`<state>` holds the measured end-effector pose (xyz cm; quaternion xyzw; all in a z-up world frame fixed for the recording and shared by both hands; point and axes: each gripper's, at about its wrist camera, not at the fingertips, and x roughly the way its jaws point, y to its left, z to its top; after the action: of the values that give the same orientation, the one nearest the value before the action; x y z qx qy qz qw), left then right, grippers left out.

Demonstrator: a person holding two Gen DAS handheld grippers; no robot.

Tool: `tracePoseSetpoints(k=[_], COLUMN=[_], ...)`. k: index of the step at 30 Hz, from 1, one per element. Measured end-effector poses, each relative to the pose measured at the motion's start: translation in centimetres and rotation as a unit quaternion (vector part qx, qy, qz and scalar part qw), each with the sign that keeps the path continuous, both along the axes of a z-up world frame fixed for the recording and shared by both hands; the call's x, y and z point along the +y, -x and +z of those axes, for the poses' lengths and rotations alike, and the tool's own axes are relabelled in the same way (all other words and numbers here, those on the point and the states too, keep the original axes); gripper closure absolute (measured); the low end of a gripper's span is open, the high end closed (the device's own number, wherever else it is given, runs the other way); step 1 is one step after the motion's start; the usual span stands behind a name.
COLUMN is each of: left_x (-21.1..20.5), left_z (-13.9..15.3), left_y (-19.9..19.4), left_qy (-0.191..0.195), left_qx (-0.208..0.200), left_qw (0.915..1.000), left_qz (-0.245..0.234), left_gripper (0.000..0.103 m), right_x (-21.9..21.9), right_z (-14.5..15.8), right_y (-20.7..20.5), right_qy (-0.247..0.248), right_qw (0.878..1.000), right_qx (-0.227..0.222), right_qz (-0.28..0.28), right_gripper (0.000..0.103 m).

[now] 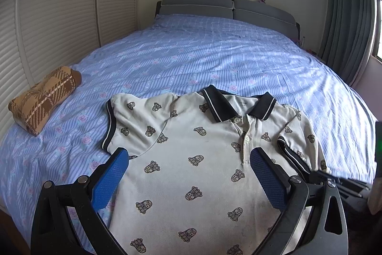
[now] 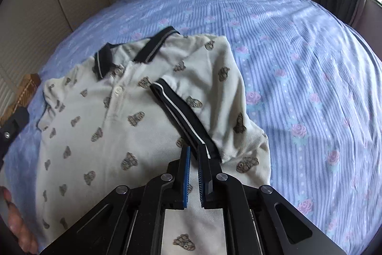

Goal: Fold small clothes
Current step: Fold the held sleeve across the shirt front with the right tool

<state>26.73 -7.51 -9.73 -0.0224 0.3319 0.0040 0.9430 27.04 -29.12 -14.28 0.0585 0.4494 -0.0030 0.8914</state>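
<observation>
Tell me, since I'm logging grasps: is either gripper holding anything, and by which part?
The right gripper is shut on the polo shirt, at the dark-trimmed sleeve cuff folded over its front. The left gripper is open, holding nothing.

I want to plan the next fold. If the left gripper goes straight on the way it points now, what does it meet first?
Most likely the white polo shirt: the open left gripper points down at its chest, just below the button placket. Nothing else seems to lie between, though depth is hard to judge.
</observation>
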Motion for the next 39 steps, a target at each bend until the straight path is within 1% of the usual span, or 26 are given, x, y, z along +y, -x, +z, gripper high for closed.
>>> tracePoseSetpoints(k=[2,8,13,18,20,22,26,30,32,33,34,35,36,37,39], left_x=[0.1,0.6,1.0,1.6,1.8,2.0,2.1,2.1,2.2,2.2,2.2,2.2,2.2,2.2,2.0], left_z=[0.0,0.1,0.0,-0.3,-0.3,-0.4,-0.4,-0.3,-0.2,-0.2,-0.2,-0.2,-0.2,-0.2,-0.2], left_y=[0.0,-0.1,-0.2,-0.4,-0.4,-0.4,-0.4,-0.5,-0.4,-0.3,-0.3,-0.4,-0.4,-0.4,-0.4], left_qy=[-0.001,0.002,0.004,0.008,0.008,0.01,0.009,0.008,0.006,0.005,0.005,0.006,0.007,0.008,0.007], left_qx=[0.0,0.001,0.003,0.007,0.007,0.008,0.008,0.008,0.005,0.004,0.004,0.004,0.005,0.005,0.005], left_qw=[1.0,1.0,0.9999,0.9998,0.9998,0.9997,0.9997,0.9997,0.9998,0.9998,0.9998,0.9998,0.9998,0.9998,0.9998], left_qz=[0.001,0.007,0.01,0.015,0.017,0.019,0.02,0.021,0.019,0.019,0.019,0.019,0.019,0.018,0.016], left_gripper=[0.0,0.0,0.0,0.0,0.0,0.0,0.0,0.0,0.0,0.0,0.0,0.0,0.0,0.0,0.0], right_x=[0.9,2.3,3.4,3.7,3.6,3.7,4.8,5.0,4.7,4.6,4.4,4.2,4.0,3.8,3.0], right_z=[0.3,-0.3,-0.9,-1.9,-2.0,-1.8,-1.5,-2.5,-2.4,-2.1,-1.8,-1.3,-0.7,-0.2,0.6], right_y=[-1.3,-5.7,-7.1,-8.1,-8.2,-8.2,-8.7,-9.5,-9.4,-9.1,-8.8,-8.3,-7.6,-6.9,-5.3], right_qy=[0.017,0.031,0.062,0.077,0.075,0.075,0.061,0.045,0.032,0.019,0.009,0.004,0.001,0.0,-0.009], right_qw=[1.0,0.998,0.996,0.995,0.995,0.996,0.996,0.996,0.997,0.997,0.998,0.998,0.998,0.999,0.999], right_qx=[-0.003,0.011,0.014,0.027,0.024,0.015,0.007,0.022,0.018,0.017,0.015,0.008,-0.004,-0.013,-0.026], right_qz=[0.015,0.052,0.063,0.061,0.054,0.053,0.071,0.071,0.068,0.068,0.067,0.063,0.057,0.052,0.045], right_gripper=[0.094,0.094,0.094,0.094,0.094,0.097,0.099,0.099,0.098,0.095,0.086,0.079,0.067,0.064,0.064])
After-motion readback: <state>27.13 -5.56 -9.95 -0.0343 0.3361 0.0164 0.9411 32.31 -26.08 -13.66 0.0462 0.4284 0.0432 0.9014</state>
